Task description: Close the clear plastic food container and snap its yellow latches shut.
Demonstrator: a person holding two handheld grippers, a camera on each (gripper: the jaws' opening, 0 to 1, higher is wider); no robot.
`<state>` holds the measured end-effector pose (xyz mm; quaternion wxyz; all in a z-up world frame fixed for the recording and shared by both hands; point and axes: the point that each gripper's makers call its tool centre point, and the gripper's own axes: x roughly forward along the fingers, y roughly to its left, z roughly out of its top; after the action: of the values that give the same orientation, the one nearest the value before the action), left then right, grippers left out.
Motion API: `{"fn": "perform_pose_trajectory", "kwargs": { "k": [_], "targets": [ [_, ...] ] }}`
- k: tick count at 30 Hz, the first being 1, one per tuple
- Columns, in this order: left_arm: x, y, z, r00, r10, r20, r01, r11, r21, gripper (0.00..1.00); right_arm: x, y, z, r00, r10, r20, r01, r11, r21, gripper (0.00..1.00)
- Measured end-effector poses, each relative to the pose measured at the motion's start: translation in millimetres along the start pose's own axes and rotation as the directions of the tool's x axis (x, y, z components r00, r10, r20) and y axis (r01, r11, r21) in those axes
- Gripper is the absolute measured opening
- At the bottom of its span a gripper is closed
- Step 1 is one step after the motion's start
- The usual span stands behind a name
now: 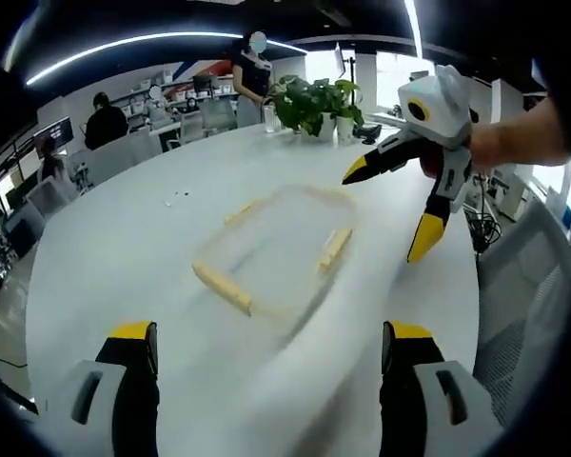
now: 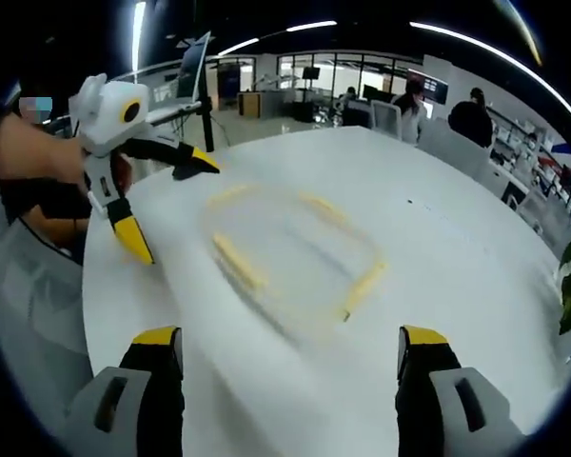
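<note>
Container lying flat on white table (image 1: 124, 257), both grippers hovering clear of it.

Left gripper (image 1: 266, 347) and right gripper (image 2: 290, 352) are holding jaws spread wide, gripping nothing. Clear container (image 1: 276, 249) is sitting mid-table, long axis running diagonally, yellow latches (image 1: 335, 249) showing on its sides. Potted plants (image 1: 316, 105) and seated people are appearing beyond in the left gripper view.

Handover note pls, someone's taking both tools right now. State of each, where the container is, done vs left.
Left tool: open, holding nothing, hovering above the table beside the container.
Right tool: open, holding nothing, on the container's other side.
Container: clear, flat on the white table between the tools, yellow latches along its edges.
Done: too blurred to tell whether the lid is seated or any latch snapped.
Left: check lid, snap latches.
</note>
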<state>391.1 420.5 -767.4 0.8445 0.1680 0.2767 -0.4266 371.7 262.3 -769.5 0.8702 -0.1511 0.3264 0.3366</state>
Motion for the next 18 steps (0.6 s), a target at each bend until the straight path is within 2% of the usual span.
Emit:
{"fn": "perform_pose_trajectory", "kwargs": {
  "k": [3,8,18],
  "targets": [
    [-4.6,-4.4,-4.0,1.000,0.004,0.000,-0.004,1.000,0.013,0.99,-6.0,-0.5,-1.3,1.000,-0.015,0.011,0.014,1.000,0.002,0.95],
    [-15.3,-9.6,-7.7,1.000,0.008,0.004,-0.008,1.000,-0.009,0.99,-18.7,-0.7,-3.5,0.998,-0.049,0.035,0.049,0.999,0.015,0.94],
    [-38.8,-19.5,-26.6,0.999,0.033,-0.002,-0.033,0.999,-0.033,0.99,-35.6,13.9,-10.3,0.994,-0.076,0.074,0.073,0.997,0.033,0.95]
  ]
}}
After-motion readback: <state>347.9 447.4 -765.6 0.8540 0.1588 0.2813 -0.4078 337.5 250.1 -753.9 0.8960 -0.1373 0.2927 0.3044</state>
